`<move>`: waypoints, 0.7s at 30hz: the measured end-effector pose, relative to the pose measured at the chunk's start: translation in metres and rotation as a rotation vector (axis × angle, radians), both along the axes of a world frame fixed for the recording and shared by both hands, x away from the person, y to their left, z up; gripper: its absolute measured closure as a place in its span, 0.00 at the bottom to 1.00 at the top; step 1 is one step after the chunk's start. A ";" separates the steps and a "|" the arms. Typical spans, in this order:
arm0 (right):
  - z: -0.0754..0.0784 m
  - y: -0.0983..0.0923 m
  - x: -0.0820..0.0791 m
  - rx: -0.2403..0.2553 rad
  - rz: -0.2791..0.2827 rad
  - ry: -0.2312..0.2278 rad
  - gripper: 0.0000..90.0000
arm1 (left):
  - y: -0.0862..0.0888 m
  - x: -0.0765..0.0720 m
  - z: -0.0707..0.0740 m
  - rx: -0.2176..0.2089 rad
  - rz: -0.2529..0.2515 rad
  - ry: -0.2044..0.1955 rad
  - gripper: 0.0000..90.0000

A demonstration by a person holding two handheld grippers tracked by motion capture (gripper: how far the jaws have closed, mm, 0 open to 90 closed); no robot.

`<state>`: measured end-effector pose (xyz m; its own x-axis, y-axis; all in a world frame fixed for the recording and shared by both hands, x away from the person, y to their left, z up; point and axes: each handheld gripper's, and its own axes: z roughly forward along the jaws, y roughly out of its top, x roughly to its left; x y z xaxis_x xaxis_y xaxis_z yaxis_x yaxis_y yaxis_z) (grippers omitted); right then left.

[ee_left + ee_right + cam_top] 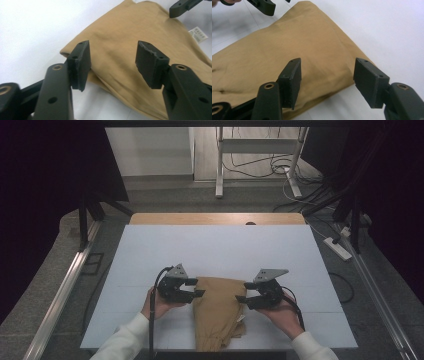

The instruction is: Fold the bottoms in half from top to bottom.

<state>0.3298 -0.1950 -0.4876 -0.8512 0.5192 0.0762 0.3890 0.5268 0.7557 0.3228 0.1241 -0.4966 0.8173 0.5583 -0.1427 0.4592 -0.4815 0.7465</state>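
**Both grippers standing open at the edges of a folded tan cloth**

The left gripper (199,287) is sitting at the 9 o'clock edge of the tan cloth (216,312), and the right gripper (243,292) is sitting at its 3 o'clock edge, the two pointing toward each other across it. Both are standing open, holding nothing. In the left gripper view, the black jaws are spreading wide over the fabric's folded edge, with bare cloth showing in the gap; whether the pads are brushing the fabric cannot be told. In the right gripper view, the jaws are likewise parting above the cloth's rounded corner, nothing pinched between them.

The cloth is lying on the white worktop (215,250), toward its 6 o'clock edge, running down to the near rim. It is soft, matte woven fabric, folded into a thick wedge that is widening at the far end and narrowing, rumpled, toward the person. Shallow creases are crossing its surface. A small white label (198,34) is poking out at its side. The gripper pads (292,82) are flat, rectangular and dull black, one showing a chipped corner. White sleeves (127,337) are covering the person's forearms.
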 end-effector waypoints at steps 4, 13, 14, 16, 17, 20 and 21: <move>-0.003 0.009 0.008 -0.030 0.006 0.020 0.41 | 0.002 0.002 -0.003 0.017 0.016 0.007 0.45; -0.015 0.024 0.021 -0.088 0.022 0.071 0.35 | 0.008 0.007 -0.008 0.039 0.042 0.027 0.40; -0.017 0.025 0.020 -0.107 0.021 0.071 0.36 | 0.009 0.007 -0.009 0.041 0.045 0.027 0.40; -0.021 0.028 0.020 -0.130 0.025 0.072 0.38 | 0.010 0.008 -0.010 0.045 0.047 0.030 0.40; -0.022 0.029 0.020 -0.137 0.027 0.080 0.42 | 0.010 0.008 -0.010 0.045 0.050 0.032 0.40; -0.025 0.031 0.019 -0.160 0.034 0.077 0.56 | 0.011 0.008 -0.010 0.045 0.055 0.034 0.40; -0.024 0.031 0.019 -0.156 0.032 0.066 0.65 | 0.011 0.008 -0.010 0.046 0.055 0.033 0.40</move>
<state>0.3486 -0.1638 -0.5114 -0.8633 0.5019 0.0531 0.4162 0.6485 0.6374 0.3310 0.1353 -0.5068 0.7805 0.6088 -0.1420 0.5098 -0.4883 0.7082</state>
